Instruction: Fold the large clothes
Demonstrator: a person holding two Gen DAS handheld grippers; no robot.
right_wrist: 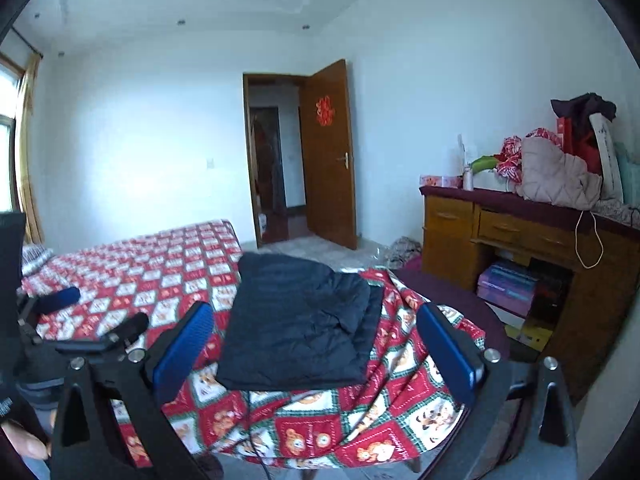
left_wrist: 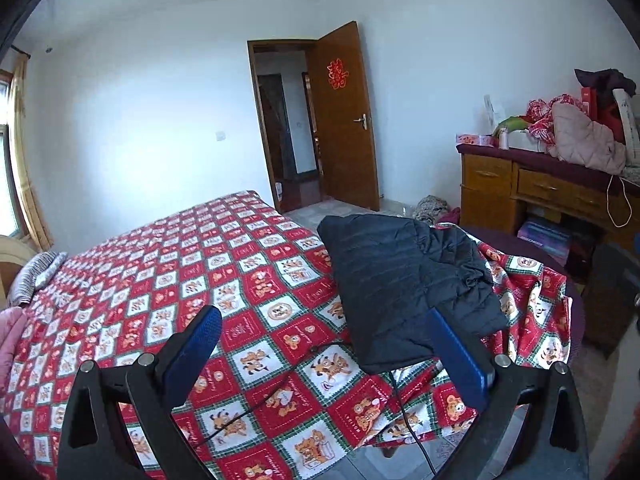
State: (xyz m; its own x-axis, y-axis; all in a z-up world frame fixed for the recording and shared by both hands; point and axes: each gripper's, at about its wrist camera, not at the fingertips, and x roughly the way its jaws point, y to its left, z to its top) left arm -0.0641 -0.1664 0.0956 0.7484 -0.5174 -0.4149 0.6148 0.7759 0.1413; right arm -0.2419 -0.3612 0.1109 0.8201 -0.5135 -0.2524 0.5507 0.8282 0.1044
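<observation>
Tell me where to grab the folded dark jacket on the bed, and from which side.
Grip the dark jacket at its near folded edge, coming in low from the foot of the bed. That edge lies straight and flat across the red patterned cover, facing both open grippers, and the layers are stacked there, so one pinch would probably catch them all. The right edge looks uneven, with a lower layer sticking out.

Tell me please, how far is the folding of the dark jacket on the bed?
Done, it seems: the dark jacket lies as a flat, compact rectangle on the red patterned bedspread, with no sleeve hanging out. In hand: nothing; the right tongs and the left tongs both stand open and empty, short of the jacket. Left: perhaps only the pink quilted garment heaped on the wooden desk, if that one counts.
</observation>
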